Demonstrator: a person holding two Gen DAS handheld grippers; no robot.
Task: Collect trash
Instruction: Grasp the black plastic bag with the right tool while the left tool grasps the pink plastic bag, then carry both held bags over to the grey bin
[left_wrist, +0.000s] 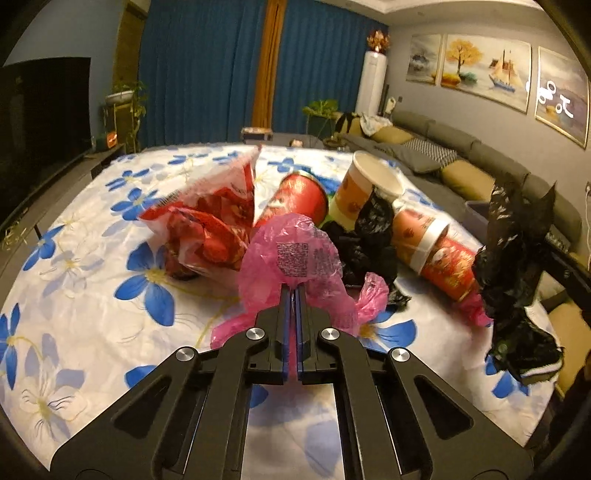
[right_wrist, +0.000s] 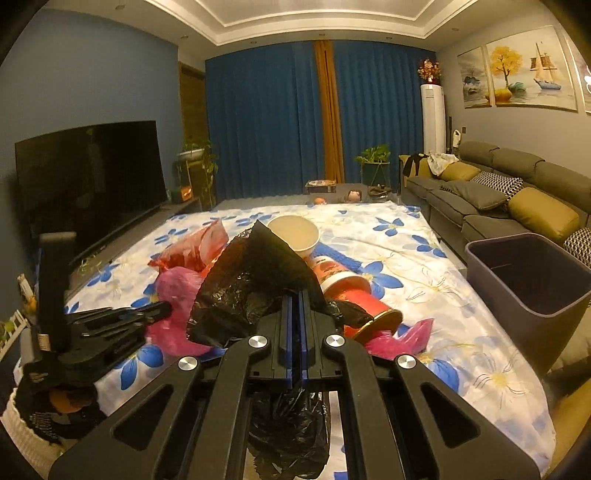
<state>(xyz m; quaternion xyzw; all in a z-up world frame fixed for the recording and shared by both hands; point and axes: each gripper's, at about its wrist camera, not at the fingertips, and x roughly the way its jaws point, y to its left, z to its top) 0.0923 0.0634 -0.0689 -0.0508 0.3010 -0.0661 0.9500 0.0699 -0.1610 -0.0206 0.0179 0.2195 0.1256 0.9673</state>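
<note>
Blue-flowered cloth (left_wrist: 92, 229) is covering the counter, with a grey bin (right_wrist: 524, 280) sitting at its right edge. Cups and wrappers are lying heaped mid-counter. Left gripper (left_wrist: 294, 291) is pinching the pink bag (left_wrist: 295, 243) between pressed-together fingers, near the heap's front. Right gripper (right_wrist: 296, 295) is clamping a black bag (right_wrist: 255, 273) — it is hanging lifted above the heap.

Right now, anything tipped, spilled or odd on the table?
Yes: a red cup lies tipped on its side on the floral cloth amid crumpled bags. No spill shows. Left gripper pinches the pink bag; right gripper the black bag.
</note>
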